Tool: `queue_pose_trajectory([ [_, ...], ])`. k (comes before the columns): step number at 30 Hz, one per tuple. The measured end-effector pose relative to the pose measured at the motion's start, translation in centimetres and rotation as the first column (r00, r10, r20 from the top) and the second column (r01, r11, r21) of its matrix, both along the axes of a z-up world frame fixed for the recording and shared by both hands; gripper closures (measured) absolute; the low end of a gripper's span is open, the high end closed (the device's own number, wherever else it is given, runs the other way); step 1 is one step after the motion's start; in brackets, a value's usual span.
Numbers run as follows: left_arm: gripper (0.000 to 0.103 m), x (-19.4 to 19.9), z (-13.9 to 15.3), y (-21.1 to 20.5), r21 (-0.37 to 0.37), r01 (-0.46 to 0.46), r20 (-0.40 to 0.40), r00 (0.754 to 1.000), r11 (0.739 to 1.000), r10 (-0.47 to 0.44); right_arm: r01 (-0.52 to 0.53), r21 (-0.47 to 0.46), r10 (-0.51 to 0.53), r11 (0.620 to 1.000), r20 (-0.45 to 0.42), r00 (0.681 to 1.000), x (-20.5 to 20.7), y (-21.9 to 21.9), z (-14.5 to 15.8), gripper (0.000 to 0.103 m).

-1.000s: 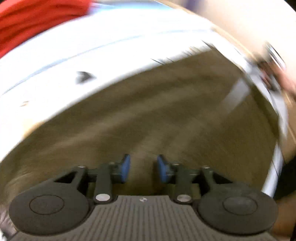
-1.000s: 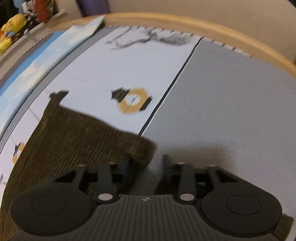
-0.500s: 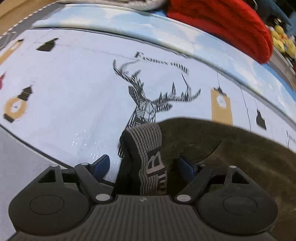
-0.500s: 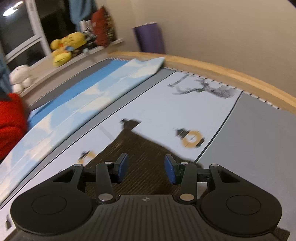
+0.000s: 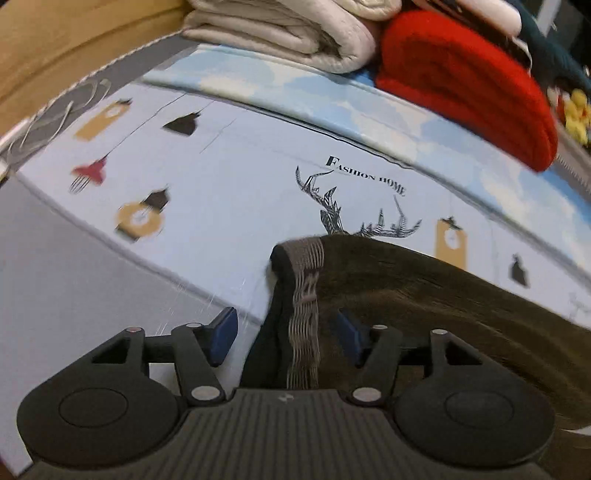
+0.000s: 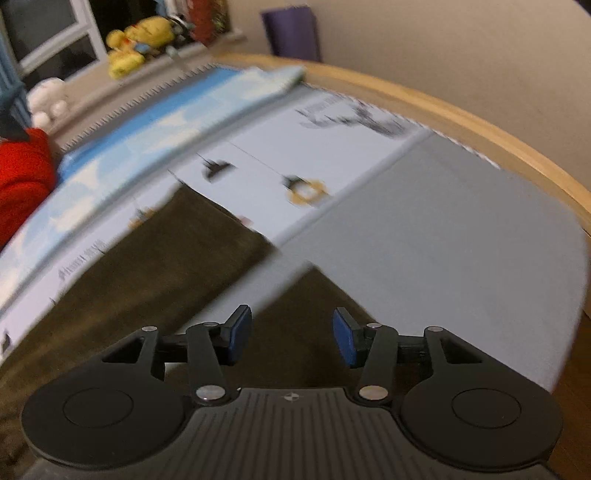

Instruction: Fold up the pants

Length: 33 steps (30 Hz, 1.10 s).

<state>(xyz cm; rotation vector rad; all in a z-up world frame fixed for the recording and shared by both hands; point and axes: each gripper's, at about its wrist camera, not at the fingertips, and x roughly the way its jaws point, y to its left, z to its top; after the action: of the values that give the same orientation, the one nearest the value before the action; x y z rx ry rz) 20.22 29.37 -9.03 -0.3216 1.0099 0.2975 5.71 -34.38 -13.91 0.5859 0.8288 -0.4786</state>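
Observation:
Dark olive-brown corduroy pants point(image 5: 443, 295) lie on a printed bedsheet point(image 5: 240, 177). Their grey striped elastic waistband point(image 5: 304, 317) stands up between the fingers of my left gripper point(image 5: 286, 334), which is open around it; the blue pads do not touch it. In the right wrist view the two pant legs point(image 6: 177, 266) spread apart on the sheet, the nearer leg under my right gripper point(image 6: 291, 338), which is open and empty just above the fabric.
A folded beige blanket point(image 5: 288, 33) and a red knit garment point(image 5: 469, 81) are stacked at the far side. Plush toys point(image 6: 140, 40) sit on a window ledge. A wooden bed frame point(image 6: 461, 122) edges the grey sheet area point(image 6: 461, 236).
My left gripper has swung to the waistband end and opened wider around it. My right gripper has opened and pulled back, so both legs now show.

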Motion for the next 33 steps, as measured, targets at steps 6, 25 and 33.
queue_pose_trajectory([
  [6, 0.03, -7.8, 2.1, 0.8, -0.13, 0.01, -0.024, 1.0, 0.991, -0.013, 0.012, 0.055, -0.005, 0.998, -0.13, 0.992, -3.8, -3.1, -4.2, 0.04],
  [25, 0.029, -10.6, -7.2, 0.4, -0.107, 0.176, -0.238, 0.951, 0.979, -0.197, -0.084, 0.054, 0.098, 0.995, -0.374, 0.922, -5.7, -2.9, -10.4, 0.038],
  [33, 0.059, -11.6, -7.1, 0.2, -0.085, 0.27, -0.231, 0.931, 0.959, -0.282, -0.183, 0.011, 0.177, 0.983, -0.312, 0.933, -5.0, -2.2, -9.5, 0.08],
])
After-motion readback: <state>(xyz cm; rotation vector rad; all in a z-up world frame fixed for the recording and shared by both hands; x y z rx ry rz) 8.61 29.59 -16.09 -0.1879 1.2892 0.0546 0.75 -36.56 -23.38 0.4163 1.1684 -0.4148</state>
